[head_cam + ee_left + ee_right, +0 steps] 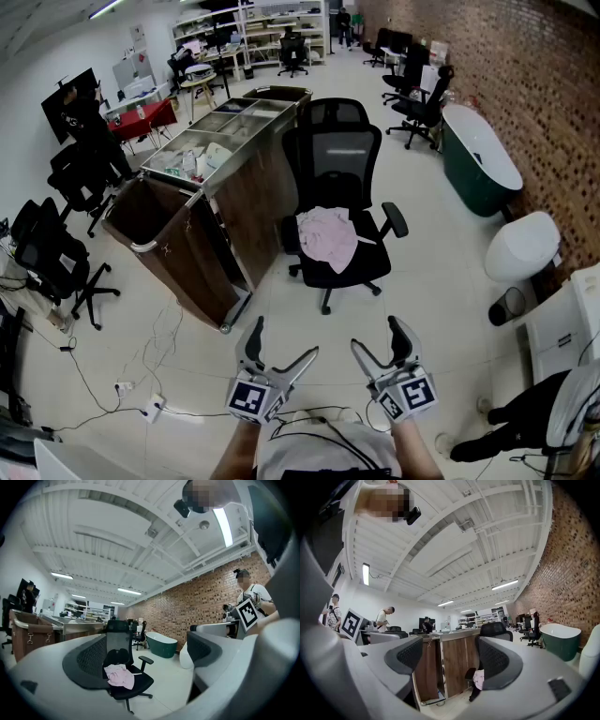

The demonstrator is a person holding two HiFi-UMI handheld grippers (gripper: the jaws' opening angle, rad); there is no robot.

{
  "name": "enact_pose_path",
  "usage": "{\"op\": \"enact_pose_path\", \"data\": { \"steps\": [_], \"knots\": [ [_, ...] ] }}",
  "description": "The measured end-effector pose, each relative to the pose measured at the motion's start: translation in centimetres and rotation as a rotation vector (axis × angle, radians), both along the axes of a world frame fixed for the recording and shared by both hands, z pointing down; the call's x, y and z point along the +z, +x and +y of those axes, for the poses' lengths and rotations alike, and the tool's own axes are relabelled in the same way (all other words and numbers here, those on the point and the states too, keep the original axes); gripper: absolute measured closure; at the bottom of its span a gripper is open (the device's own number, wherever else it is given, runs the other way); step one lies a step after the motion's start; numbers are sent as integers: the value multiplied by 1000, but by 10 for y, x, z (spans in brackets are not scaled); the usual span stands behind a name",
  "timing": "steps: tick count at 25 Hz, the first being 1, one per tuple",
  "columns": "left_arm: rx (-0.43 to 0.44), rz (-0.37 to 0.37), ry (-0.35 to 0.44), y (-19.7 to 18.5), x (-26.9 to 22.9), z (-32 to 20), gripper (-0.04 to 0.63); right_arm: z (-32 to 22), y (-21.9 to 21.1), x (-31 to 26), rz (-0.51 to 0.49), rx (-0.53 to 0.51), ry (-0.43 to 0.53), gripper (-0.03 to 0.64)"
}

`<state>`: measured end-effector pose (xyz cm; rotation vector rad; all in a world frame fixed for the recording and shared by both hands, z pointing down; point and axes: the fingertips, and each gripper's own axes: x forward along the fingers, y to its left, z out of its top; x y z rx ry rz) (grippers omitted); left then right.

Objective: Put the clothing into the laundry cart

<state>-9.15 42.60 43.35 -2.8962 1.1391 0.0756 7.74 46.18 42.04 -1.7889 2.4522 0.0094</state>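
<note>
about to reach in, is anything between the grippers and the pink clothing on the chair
Nothing visible. Only floor lies between the open left gripper and right gripper and the black chair. The pink clothing lies uncovered on its seat. The laundry cart stands just left of the chair.

- Bright, even indoor light from ceiling strip lights
- Soft, faint shadows on the pale floor
- Strong fisheye bending, black corners in both gripper views

Crumpled pink clothing heaped on black office chair seat, brown laundry cart just beside
</note>
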Motion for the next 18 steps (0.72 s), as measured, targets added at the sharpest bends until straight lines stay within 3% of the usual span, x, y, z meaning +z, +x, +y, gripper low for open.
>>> {"op": "enact_pose_path", "data": {
  "steps": [10, 18],
  "knots": [
    [6, 16, 10, -27, -1, -6, 80, -13, -24, -16, 51, 10, 40, 221],
    [63, 87, -4, -52, -11, -12, 80, -13, -43, -20, 56, 57, 45, 222]
  ]
}}
